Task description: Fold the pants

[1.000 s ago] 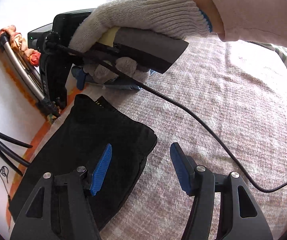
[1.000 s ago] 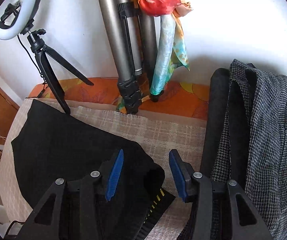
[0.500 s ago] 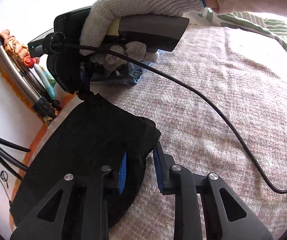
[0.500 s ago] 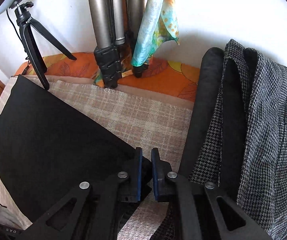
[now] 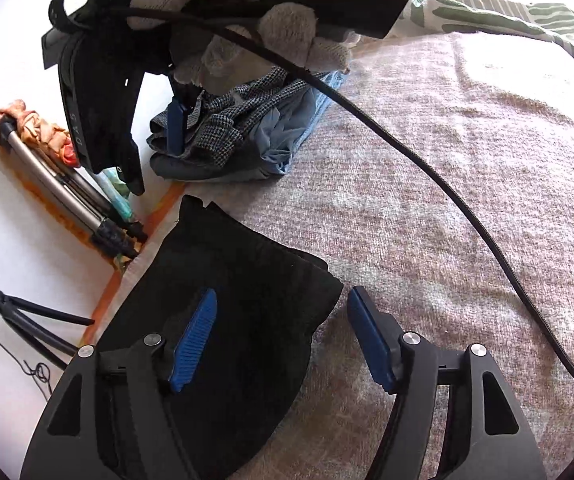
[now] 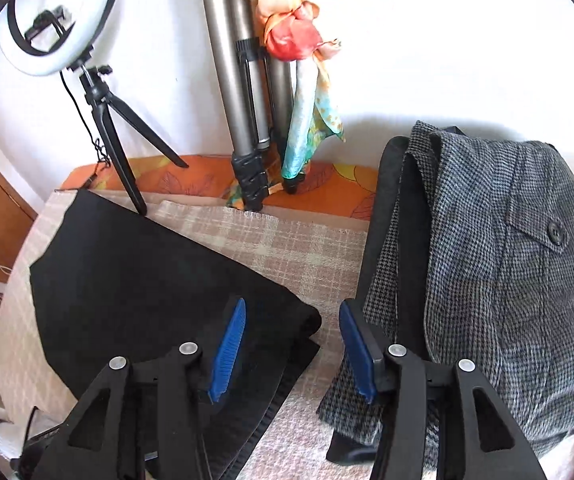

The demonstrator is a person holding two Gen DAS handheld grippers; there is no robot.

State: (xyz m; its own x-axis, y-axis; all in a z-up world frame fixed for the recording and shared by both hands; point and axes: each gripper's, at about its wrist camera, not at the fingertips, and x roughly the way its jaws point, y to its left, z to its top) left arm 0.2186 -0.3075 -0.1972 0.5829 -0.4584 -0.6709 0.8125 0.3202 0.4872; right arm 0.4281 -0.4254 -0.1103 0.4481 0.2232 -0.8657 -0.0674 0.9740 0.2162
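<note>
The black pants (image 5: 223, 300) lie folded flat on the pinkish woven blanket (image 5: 447, 184). My left gripper (image 5: 283, 336) is open and empty, its jaws astride the pants' right corner, just above it. In the right wrist view the same black pants (image 6: 139, 280) lie on the blanket (image 6: 287, 240). My right gripper (image 6: 291, 348) is open and empty over their near right corner. In the left wrist view the right gripper (image 5: 175, 128) hangs above the far pile, held by a gloved hand (image 5: 279, 36).
A pile of folded grey houndstooth and blue clothes (image 5: 243, 140) lies at the blanket's far edge; it is close on the right in the right wrist view (image 6: 507, 264). A silver tripod with a scarf (image 6: 255, 112) and a ring light (image 6: 59, 20) stand by the wall. A black cable (image 5: 447, 200) crosses the blanket.
Both grippers were shut on corners of the black pants half a second ago; both have opened and let go. The right gripper has lifted away from the pants.
</note>
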